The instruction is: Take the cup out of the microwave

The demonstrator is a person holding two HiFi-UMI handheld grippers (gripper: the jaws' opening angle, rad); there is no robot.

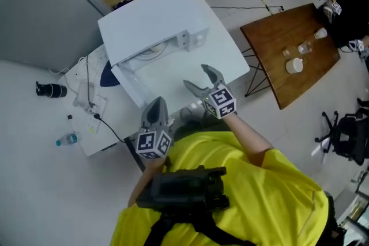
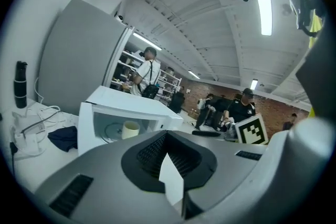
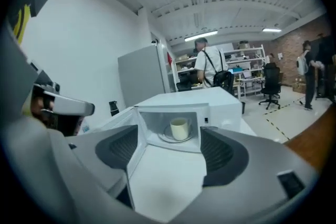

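Our right gripper (image 1: 196,75) has its jaws spread wide with nothing between them, and the left gripper (image 1: 156,105) is pinched closed. The cup (image 3: 179,128) sits inside the open microwave (image 1: 151,25), well beyond both.

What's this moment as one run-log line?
stage: approach | microwave: open | cup: inside microwave | right tongs: open, empty, facing cup | left tongs: shut, empty

The cup (image 3: 179,128) is cream, the microwave (image 3: 226,102) white, ahead of the grey right hand-held gripper (image 3: 169,141). Its pads (image 3: 220,152) are black (ribbed).
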